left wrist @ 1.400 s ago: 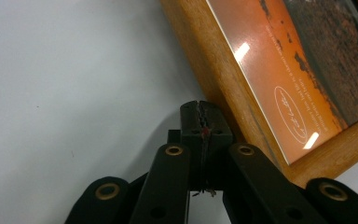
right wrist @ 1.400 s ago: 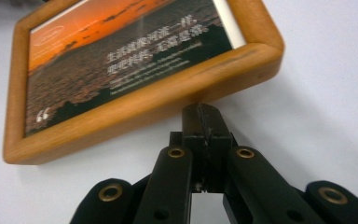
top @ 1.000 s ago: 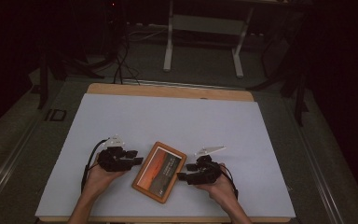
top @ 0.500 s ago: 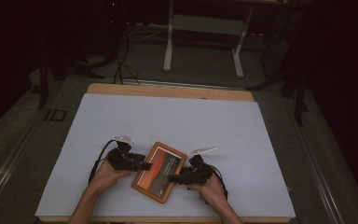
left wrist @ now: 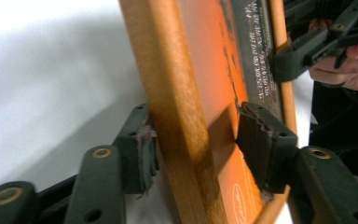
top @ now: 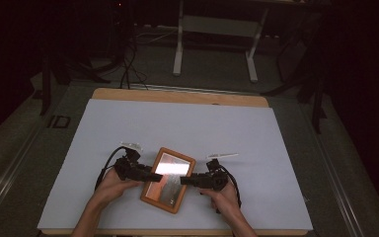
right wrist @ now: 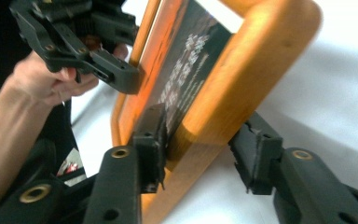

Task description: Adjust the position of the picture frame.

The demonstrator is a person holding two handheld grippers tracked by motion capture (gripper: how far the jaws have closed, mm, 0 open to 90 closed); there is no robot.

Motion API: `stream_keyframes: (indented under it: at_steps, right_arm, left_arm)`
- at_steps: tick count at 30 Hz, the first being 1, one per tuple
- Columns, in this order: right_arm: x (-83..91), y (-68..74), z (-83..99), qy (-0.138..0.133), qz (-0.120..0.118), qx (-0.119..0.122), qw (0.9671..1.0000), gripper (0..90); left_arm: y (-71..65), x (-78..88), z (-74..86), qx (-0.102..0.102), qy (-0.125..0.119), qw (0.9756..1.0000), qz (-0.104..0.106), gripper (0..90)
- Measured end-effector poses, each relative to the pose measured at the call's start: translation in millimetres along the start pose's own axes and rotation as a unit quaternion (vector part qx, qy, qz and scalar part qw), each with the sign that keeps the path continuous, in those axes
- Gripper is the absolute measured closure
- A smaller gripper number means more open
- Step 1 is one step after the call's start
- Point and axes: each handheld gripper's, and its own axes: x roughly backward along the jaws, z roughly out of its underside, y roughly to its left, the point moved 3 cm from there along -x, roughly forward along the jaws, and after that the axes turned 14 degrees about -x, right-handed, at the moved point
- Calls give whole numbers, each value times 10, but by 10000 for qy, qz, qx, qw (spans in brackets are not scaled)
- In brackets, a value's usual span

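A wooden picture frame [top: 168, 185] with an orange print and a dark text panel sits near the table's front edge, glare on its glass. My left gripper [top: 153, 175] is at its left edge and my right gripper [top: 183, 181] at its right edge. In the left gripper view the jaws [left wrist: 196, 144] have just been closing and now clamp the frame's rail [left wrist: 177, 93], one pad on the back, one on the glass. In the right gripper view the jaws [right wrist: 198, 144] have also just been closing and grip the opposite rail [right wrist: 261, 60]. The left gripper [right wrist: 116, 77] shows across the frame.
A white cover [top: 177, 128] spreads over the wooden table [top: 177, 96], with wide room behind and beside the frame. A metal stand [top: 212, 49] and floor cables [top: 128, 69] lie beyond the far edge. The person's hands [top: 113, 185] come in from the front.
Both grippers have moved inward from beside the frame onto its left and right edges. The frame's glass now catches a bright glare that was absent before.
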Motion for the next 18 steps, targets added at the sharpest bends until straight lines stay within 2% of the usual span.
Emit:
stream_keyframes:
  at_steps: [3, 4, 7, 15, 18]
  right_arm:
    - [37, 33, -41, -116, -53, 43, 9999, 606]
    - [90, 75, -102, -268, -81, 78, 9996, 634]
    - [142, 116, -166, -357, -7, 149, 9993, 636]
    - [282, 151, -309, -578, 195, 330, 9976, 605]
    - [335, 137, -349, -619, 266, 371, 9970, 601]
  left_arm:
    - [-15, 23, -12, -25, -58, 10000, -45, 540]
    - [-81, 66, -54, -118, -180, 9996, -190, 568]
    - [-127, 71, -84, -158, -234, 9991, -301, 593]
    - [-189, -14, -167, -200, -383, 9985, -327, 641]
    - [-202, -72, -200, -128, -401, 9987, -297, 643]
